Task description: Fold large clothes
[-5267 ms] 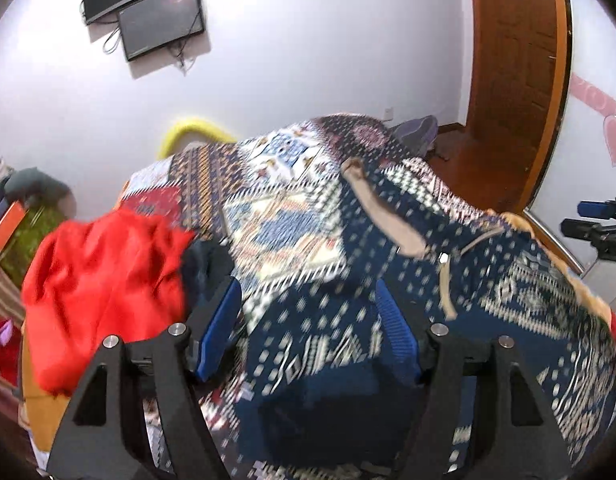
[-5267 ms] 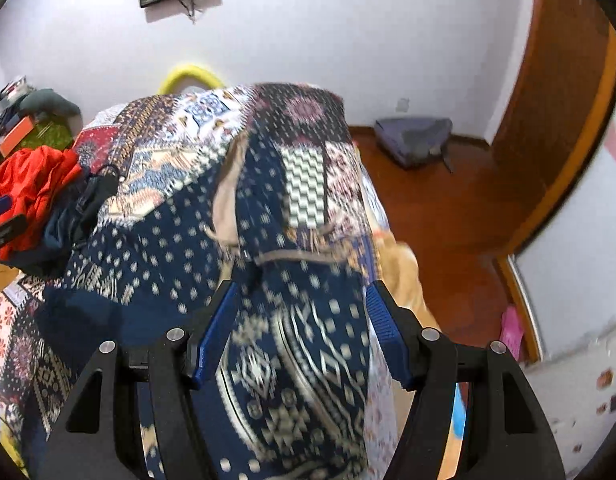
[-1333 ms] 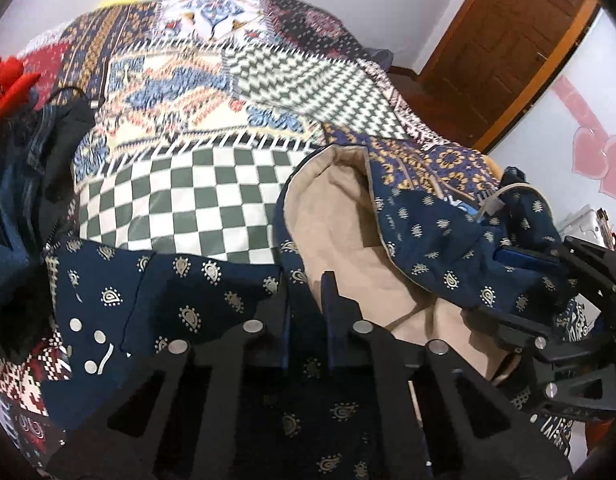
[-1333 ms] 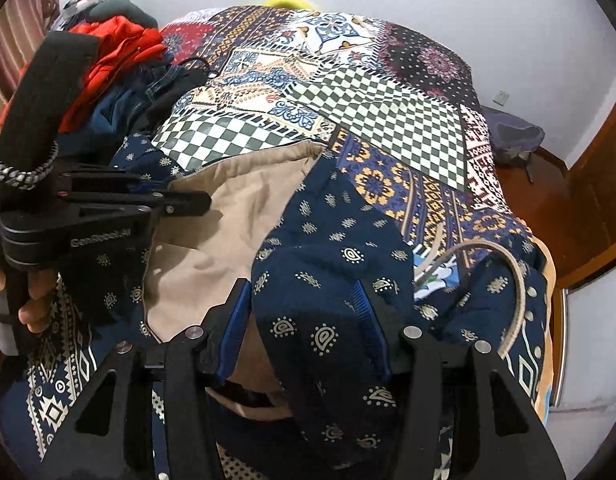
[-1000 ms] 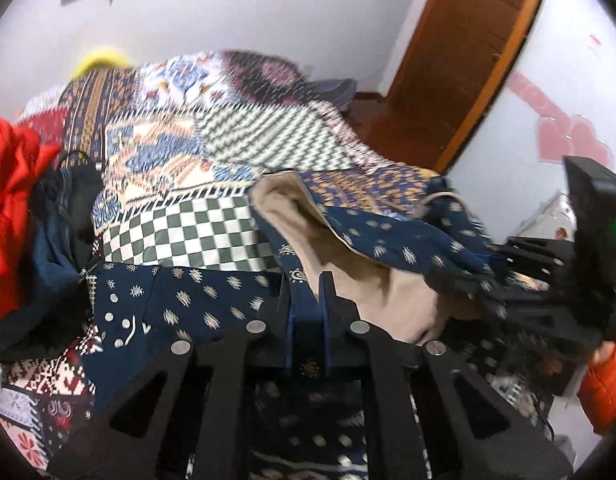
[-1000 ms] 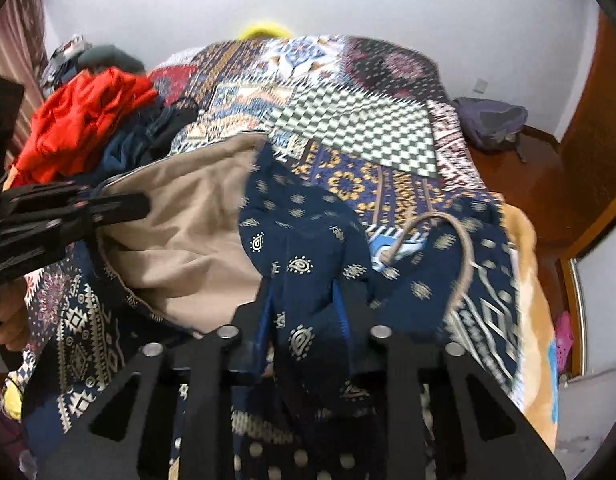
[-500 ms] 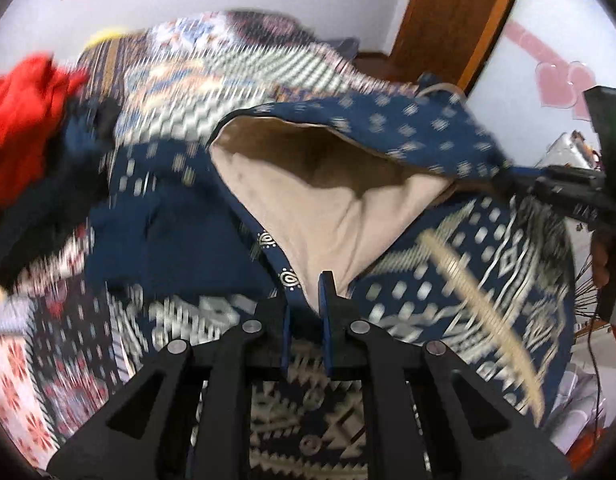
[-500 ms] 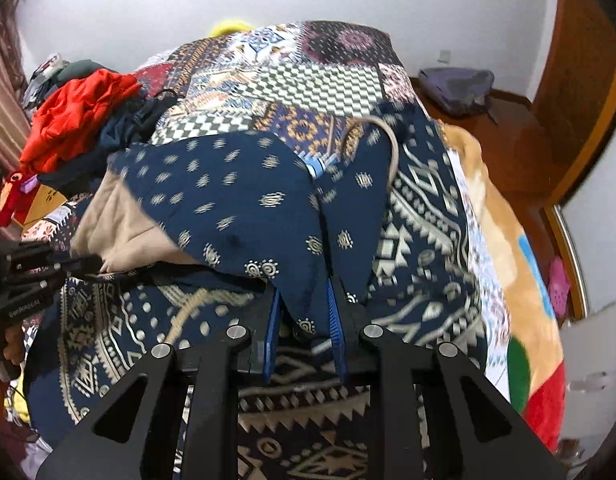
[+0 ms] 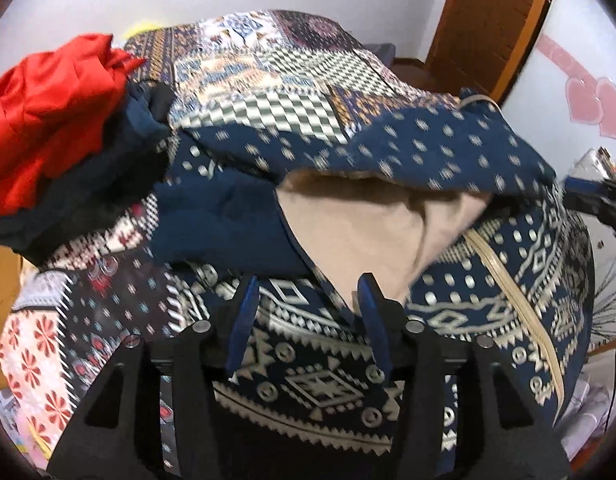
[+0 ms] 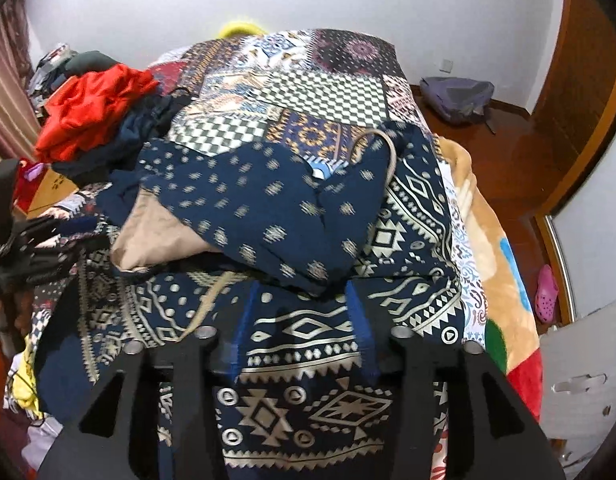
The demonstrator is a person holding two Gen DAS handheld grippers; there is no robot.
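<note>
Over on the left of the bed, we've got the heap waiting its turn: a red garment (image 9: 47, 116) bundled on top of some dark blue clothes (image 9: 91, 200), none of it folded, pushed up against the patchwork bedspread (image 9: 267, 76). Moving toward the middle, our left gripper (image 9: 305, 312) has its jaws just opened, blue pads spread apart with nothing pinched between them, only the navy patterned garment (image 9: 320, 384) lying beneath. That big garment is spread across the near end of the bed, and its dotted upper part (image 9: 428, 148) has been brought forward over the body, so the beige lining (image 9: 360, 236) gapes out underneath. We'd call that one fold laid down, but loosely; the flap sits puffy and the lining shows on its left side.

Further right, our right gripper (image 10: 299, 312) has also just let its jaws part, with the edge of the dotted flap (image 10: 267, 208) lying just in front of them, released rather than gripped. A beige cord (image 10: 388, 152) loops over the flap's far corner. Beyond the garment's right edge, an orange blanket (image 10: 488, 240) hangs off the bed.

By our reckoning, this piece needs smoothing and further folds to get compact, and the red and dark clothes haven't been touched yet.
</note>
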